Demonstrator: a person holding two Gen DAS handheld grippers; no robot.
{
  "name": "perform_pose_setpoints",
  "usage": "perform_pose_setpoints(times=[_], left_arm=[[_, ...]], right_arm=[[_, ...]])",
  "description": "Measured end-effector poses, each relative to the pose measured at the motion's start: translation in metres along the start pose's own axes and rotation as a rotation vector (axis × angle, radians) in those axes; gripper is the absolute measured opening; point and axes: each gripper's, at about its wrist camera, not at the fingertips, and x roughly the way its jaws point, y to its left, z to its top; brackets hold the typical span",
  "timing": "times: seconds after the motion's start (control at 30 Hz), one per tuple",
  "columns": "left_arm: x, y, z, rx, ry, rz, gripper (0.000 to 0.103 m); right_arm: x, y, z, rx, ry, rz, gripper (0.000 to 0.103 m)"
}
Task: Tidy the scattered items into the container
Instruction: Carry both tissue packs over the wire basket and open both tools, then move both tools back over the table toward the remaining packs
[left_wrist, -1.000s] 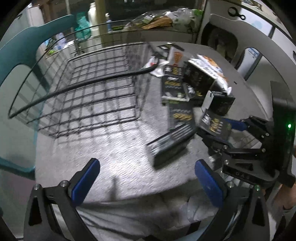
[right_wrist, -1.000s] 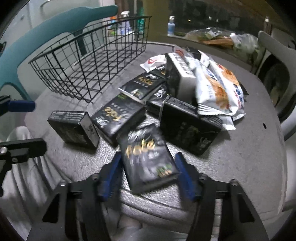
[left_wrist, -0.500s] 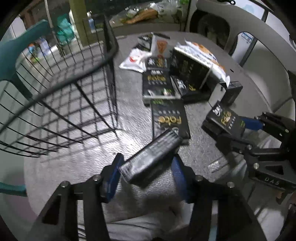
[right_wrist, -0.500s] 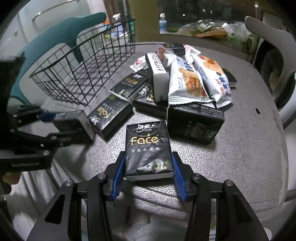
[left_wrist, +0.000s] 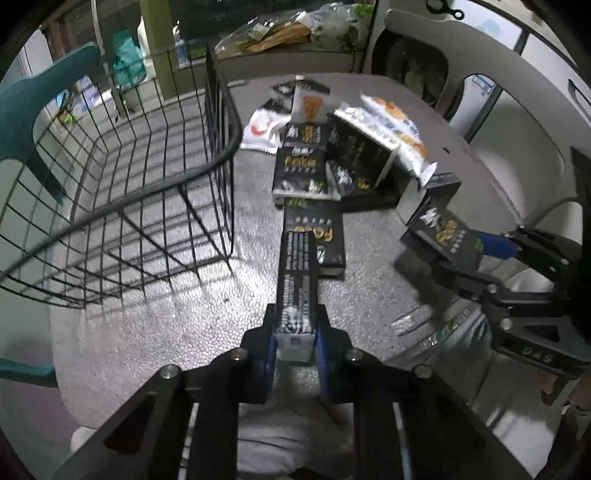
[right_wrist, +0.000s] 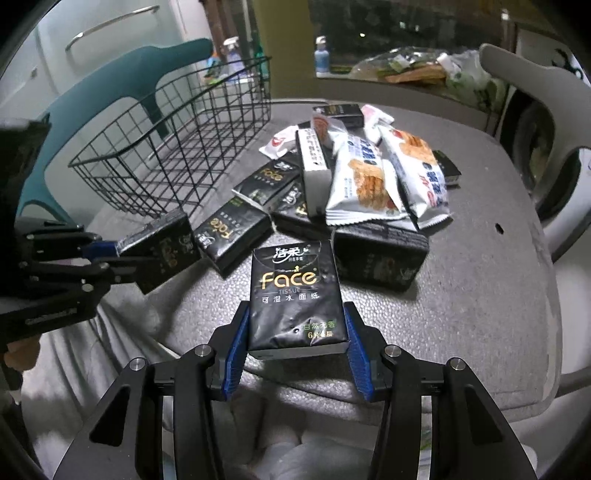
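Observation:
My left gripper (left_wrist: 295, 332) is shut on a black tissue pack (left_wrist: 298, 280), held on edge above the table just right of the black wire basket (left_wrist: 221, 110). The same pack (right_wrist: 159, 251) shows at the left of the right wrist view, in the left gripper (right_wrist: 105, 254). My right gripper (right_wrist: 295, 332) is shut on another black Face tissue pack (right_wrist: 295, 295), lifted over the table's near edge; it also shows as a tissue pack (left_wrist: 443, 236) at the right of the left wrist view. More black packs (right_wrist: 232, 232) and white snack bags (right_wrist: 369, 181) lie in a heap.
The wire basket (right_wrist: 177, 147) stands at the table's left, with a teal chair (right_wrist: 122, 85) behind it. A white chair (left_wrist: 498, 122) sits to the right. Bags and bottles (right_wrist: 406, 70) line a far ledge. Grey cloth on a person's lap (right_wrist: 110, 350) lies below the grippers.
My left gripper closed on a black tissue pack and raised it beside the basket. My right gripper lifted its tissue pack off the table and holds it squarely.

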Motion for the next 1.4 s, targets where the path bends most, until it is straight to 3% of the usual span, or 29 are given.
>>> perform_pose_setpoints(times=[0.1, 0.3, 0.43, 0.57, 0.77, 0.93, 1.0, 1.07, 1.13, 1.27, 1.4], left_arm=[[-0.016, -0.002, -0.003, -0.01, -0.021, -0.018, 0.019], [-0.099, -0.004, 0.009, -0.015, -0.17, -0.089, 0.018], [-0.148, 0.027, 0.03, -0.072, -0.289, -0.035, 0.018], [-0.135, 0.084, 0.053, -0.187, -0.27, 0.092, 0.018], [-0.09, 0.128, 0.06, -0.284, -0.165, 0.129, 0.018], [-0.086, 0.127, 0.061, -0.285, -0.168, 0.126, 0.021], [-0.088, 0.129, 0.059, -0.291, -0.185, 0.127, 0.028], [-0.091, 0.125, 0.059, -0.28, -0.193, 0.135, 0.047], [-0.095, 0.123, 0.057, -0.281, -0.211, 0.14, 0.057], [-0.102, 0.115, 0.055, -0.278, -0.216, 0.132, 0.057], [-0.108, 0.094, 0.047, -0.235, -0.206, 0.11, 0.057]], right_arm=[[-0.009, 0.0, 0.002, 0.009, -0.017, 0.007, 0.048], [-0.05, 0.019, 0.035, -0.024, -0.121, 0.019, 0.048], [-0.065, 0.05, 0.074, -0.079, -0.195, 0.052, 0.048], [-0.047, 0.089, 0.115, -0.146, -0.207, 0.1, 0.048], [0.005, 0.123, 0.143, -0.184, -0.137, 0.116, 0.048], [0.023, 0.131, 0.149, -0.168, -0.128, 0.114, 0.049], [0.022, 0.129, 0.149, -0.159, -0.13, 0.119, 0.056], [0.015, 0.124, 0.149, -0.149, -0.143, 0.104, 0.058], [0.005, 0.119, 0.147, -0.145, -0.165, 0.097, 0.059], [-0.018, 0.098, 0.143, -0.101, -0.187, 0.107, 0.059], [-0.041, 0.071, 0.127, -0.086, -0.195, 0.05, 0.06]])
